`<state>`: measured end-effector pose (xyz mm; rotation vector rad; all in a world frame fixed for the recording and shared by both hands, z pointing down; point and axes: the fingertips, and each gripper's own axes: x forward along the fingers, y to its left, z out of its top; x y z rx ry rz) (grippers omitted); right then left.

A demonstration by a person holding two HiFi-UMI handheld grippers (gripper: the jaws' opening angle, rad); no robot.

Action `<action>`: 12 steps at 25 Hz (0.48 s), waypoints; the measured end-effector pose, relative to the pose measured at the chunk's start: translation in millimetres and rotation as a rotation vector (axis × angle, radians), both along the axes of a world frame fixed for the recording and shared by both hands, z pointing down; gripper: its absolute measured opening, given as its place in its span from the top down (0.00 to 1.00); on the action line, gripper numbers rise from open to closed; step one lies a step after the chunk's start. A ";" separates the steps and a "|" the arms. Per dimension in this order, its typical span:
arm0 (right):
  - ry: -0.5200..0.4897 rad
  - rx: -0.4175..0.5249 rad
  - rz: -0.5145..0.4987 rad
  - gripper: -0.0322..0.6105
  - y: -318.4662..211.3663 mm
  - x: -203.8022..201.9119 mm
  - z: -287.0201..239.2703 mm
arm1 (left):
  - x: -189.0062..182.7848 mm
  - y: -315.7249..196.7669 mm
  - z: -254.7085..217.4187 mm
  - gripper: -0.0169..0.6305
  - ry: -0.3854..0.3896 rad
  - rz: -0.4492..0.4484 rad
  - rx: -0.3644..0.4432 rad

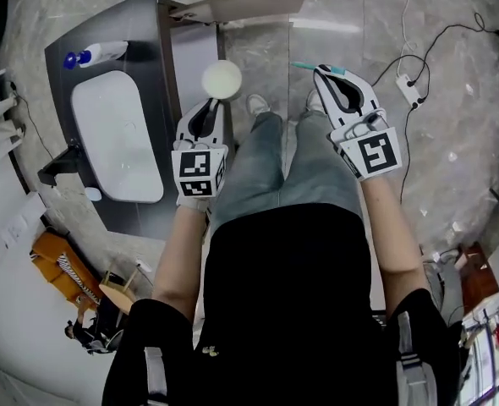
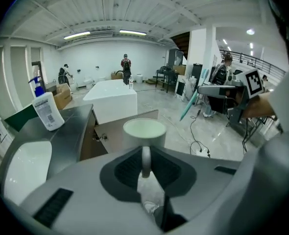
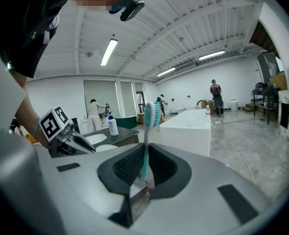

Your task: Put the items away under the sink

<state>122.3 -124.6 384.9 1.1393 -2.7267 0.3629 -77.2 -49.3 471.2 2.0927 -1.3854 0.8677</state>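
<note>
Left gripper: closed on the thin loop handle of a smooth white cup, held mouth-up with the handle turned back toward the camera. In the head view, hung at upper centre, just beside the right edge of the dark counter and below the open cabinet door.

Right gripper: pinched tight on the teal handle of a toothbrush, long axis upright, bristle head topmost. From above, stuck out leftward past the gripper tip, crosswise over the grey marbled floor.

Bare floor between and beyond both grippers, apart from a power strip at upper right. On the counter: oval white basin, blue-capped white bottle.
</note>
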 end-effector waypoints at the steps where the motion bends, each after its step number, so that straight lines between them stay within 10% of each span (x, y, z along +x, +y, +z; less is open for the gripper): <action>1: 0.002 -0.008 -0.003 0.87 1.1 -3.8 9.3 | -1.0 -0.4 9.9 0.88 0.003 -0.003 -0.003; 12: 0.015 -0.067 0.007 0.87 -5.6 -30.5 116.6 | -37.6 -0.1 142.8 0.88 0.073 -0.280 -0.025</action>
